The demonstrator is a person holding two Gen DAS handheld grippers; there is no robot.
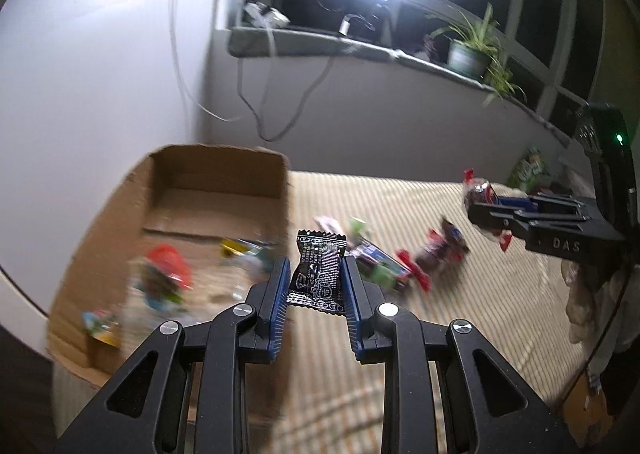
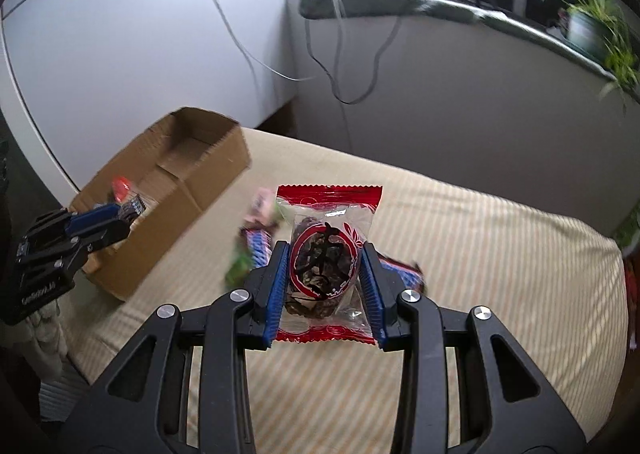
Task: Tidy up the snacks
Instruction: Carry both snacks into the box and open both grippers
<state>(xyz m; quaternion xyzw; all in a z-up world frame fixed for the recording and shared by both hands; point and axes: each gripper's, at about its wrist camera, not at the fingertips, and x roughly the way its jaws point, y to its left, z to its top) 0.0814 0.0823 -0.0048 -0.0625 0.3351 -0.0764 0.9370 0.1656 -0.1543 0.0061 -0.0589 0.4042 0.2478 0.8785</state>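
The cardboard box [image 1: 168,214] on the left holds some snacks; the left gripper [image 1: 314,286] clamps a black packet [image 1: 318,274] beside it, and the right gripper [image 2: 324,278] clamps a red-edged snack [image 2: 326,254] above the striped bed [image 2: 480,254]

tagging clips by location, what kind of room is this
Probably a home bedroom: the snacks lie on a striped bed sheet, with a windowsill holding a potted plant and loose cables hanging down the wall.
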